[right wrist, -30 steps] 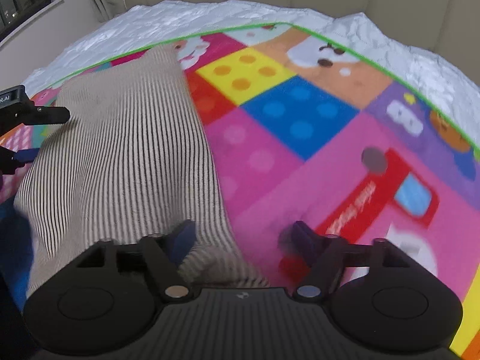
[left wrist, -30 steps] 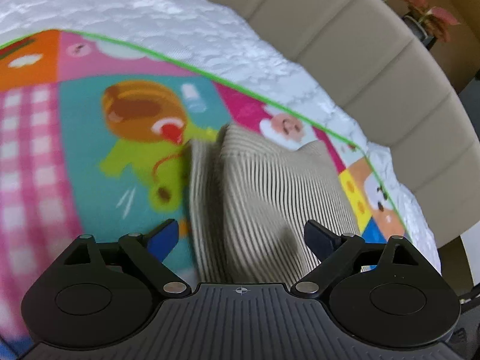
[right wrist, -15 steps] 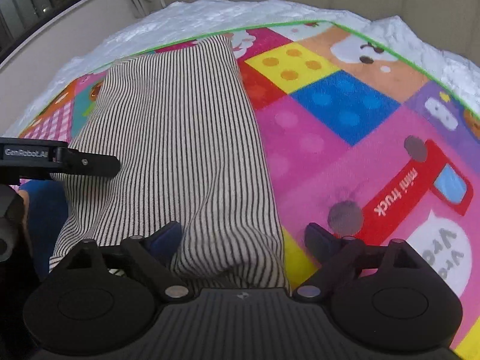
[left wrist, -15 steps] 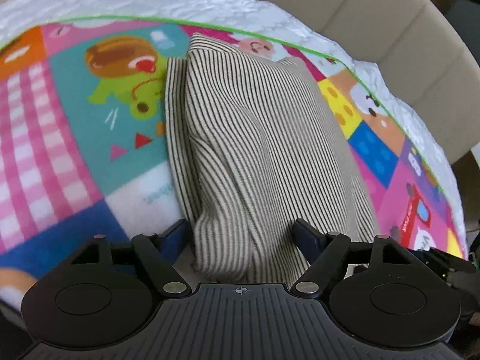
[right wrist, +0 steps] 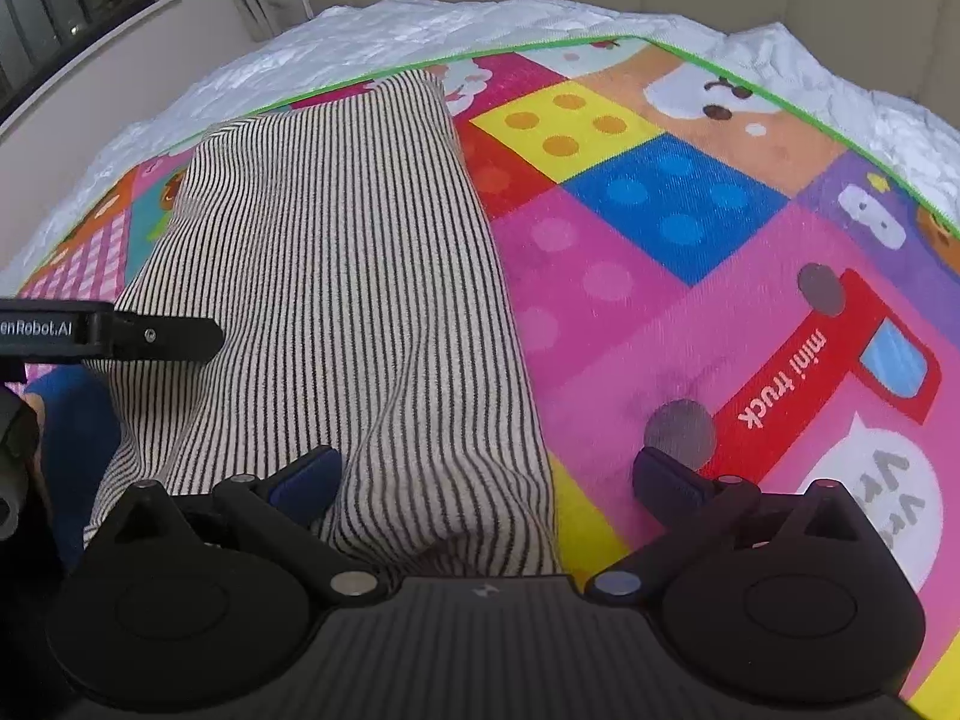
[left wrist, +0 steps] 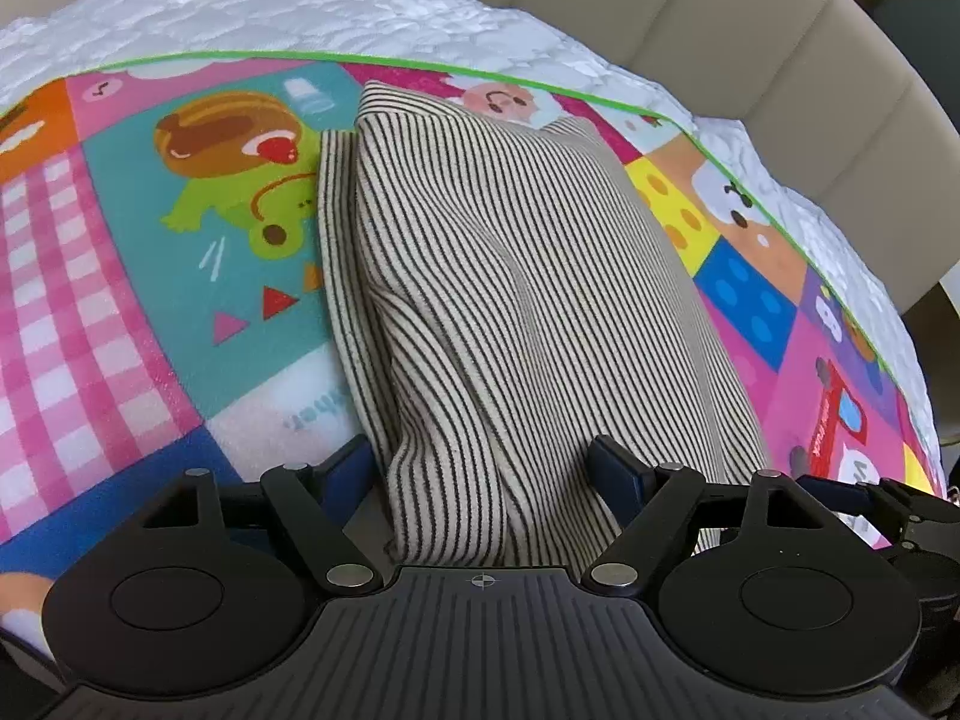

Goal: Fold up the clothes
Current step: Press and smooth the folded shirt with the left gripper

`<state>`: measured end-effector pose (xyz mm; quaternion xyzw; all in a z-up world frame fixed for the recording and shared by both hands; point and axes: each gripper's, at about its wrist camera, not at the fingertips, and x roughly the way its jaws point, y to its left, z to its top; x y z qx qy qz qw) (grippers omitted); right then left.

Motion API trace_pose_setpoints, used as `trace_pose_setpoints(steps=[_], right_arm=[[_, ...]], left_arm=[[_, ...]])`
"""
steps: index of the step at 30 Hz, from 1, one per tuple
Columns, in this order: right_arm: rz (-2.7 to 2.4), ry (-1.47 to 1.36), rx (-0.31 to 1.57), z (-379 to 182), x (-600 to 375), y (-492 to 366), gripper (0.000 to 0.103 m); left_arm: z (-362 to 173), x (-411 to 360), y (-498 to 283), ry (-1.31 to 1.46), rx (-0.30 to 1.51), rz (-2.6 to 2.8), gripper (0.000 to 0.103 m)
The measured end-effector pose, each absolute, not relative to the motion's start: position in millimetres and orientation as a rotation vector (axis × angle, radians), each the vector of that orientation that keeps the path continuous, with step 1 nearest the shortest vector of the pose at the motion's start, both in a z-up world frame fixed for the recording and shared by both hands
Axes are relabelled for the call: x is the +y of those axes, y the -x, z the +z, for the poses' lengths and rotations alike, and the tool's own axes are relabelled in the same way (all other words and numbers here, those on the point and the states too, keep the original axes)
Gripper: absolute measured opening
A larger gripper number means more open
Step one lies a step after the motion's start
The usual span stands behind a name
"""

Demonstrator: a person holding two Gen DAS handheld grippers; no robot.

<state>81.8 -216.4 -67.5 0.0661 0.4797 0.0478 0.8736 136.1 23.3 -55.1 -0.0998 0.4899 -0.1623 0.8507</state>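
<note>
A bright cartoon play mat (left wrist: 120,300) with a green border lies over a white quilted cover (left wrist: 336,6) on the bed. A beige padded headboard (left wrist: 750,30) stands behind; a dark window (right wrist: 66,6) shows at left.

Beige knit garment with thin dark stripes (left wrist: 528,312), folded into long narrow stack; lies flat on colourful cartoon-print mat (left wrist: 90,276), near end slightly bunched.

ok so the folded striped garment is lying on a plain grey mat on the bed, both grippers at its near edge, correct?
Not plain grey. The folded beige, dark-striped knit garment lies on a brightly coloured cartoon-print play mat, as both wrist views show. The rest holds: the left gripper and the right gripper sit at its near edge.
</note>
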Motion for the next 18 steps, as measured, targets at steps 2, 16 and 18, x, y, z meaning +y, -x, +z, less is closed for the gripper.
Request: trace_pose_setpoints(steps=[2,16,18], right_arm=[[0.099,-0.143,1.004,-67.9,-216.4,-81.6,0.103],[0.106,-0.085,0.771,-36.0,-214.8,-68.7,0.103],[0.120,-0.105,0.730,-31.3,-220.8,-74.1,0.097]], left_arm=[[-55.5,23.0,-135.9,0.206,1.031,-0.343,0.083],[-53.7,30.4,-150.6,0.261,0.978,-0.397,0.052],[-52.3,29.5,-155.2,0.260,0.963,-0.401,0.044]])
